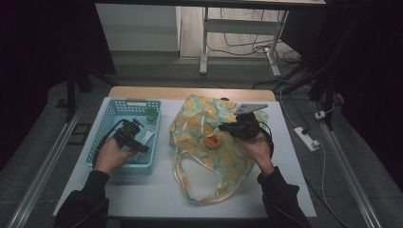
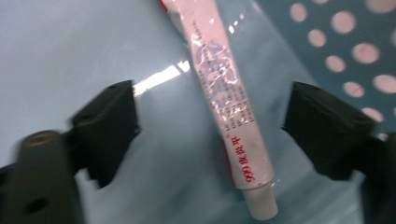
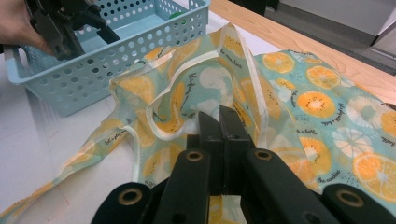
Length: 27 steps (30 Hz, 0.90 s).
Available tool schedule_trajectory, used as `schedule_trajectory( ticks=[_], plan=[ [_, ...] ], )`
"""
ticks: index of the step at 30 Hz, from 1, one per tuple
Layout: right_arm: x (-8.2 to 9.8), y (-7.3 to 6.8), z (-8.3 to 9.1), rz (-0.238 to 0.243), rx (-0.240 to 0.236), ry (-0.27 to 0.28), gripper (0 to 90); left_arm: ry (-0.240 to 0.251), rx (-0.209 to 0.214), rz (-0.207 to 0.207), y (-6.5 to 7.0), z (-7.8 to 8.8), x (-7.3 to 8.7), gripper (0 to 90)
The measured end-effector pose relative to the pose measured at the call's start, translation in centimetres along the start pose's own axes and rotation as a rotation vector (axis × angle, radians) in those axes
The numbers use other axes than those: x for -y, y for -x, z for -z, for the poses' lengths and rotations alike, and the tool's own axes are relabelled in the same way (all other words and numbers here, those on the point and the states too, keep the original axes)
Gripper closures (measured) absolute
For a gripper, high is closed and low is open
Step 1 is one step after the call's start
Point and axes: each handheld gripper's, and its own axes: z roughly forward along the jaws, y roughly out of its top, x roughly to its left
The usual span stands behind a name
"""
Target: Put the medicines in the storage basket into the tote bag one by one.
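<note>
Left hand-held gripper [image 1: 142, 144], lower left from above, dips into the blue basket [image 1: 107, 124]. Its own view: jaws wide, ointment tube [image 2: 229, 102] lying lengthwise between them. Right hand-held gripper [image 3: 219, 128], bottom centre, pinches the fruit-print bag [image 3: 280, 88].

The left gripper [image 1: 135, 142] is pointing down, its jaws standing apart. The right gripper [image 1: 223, 127] is lying nearly level with its jaws pressed together. Both forearms are reaching forward in dark sleeves, hands wrapping the grippers' bodies.
</note>
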Motion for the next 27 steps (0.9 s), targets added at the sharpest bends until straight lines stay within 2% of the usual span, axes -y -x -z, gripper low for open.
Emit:
schedule_trajectory(
  ticks=[4,16,20,23,27],
  plan=[
    [0.01,0.02,-0.02,0.001,0.000,-0.001,90.0,-0.035,0.010,-0.006,0.04,-0.36,-0.14,38.3],
    [-0.06,-0.07,0.00,0.007,0.003,-0.004,90.0,-0.018,0.028,-0.001,-0.03,-0.21,-0.14,57.8],
    [-0.11,-0.14,0.01,0.008,0.004,-0.004,90.0,-0.015,0.032,0.012,-0.11,-0.15,-0.15,68.8],
    [-0.16,-0.18,0.03,0.011,0.002,-0.001,90.0,-0.026,0.029,0.040,-0.24,-0.10,-0.28,71.1],
    [-0.22,-0.21,0.12,0.010,0.003,0.002,90.0,-0.026,0.017,0.041,-0.21,-0.06,-0.30,71.9]
  ],
)
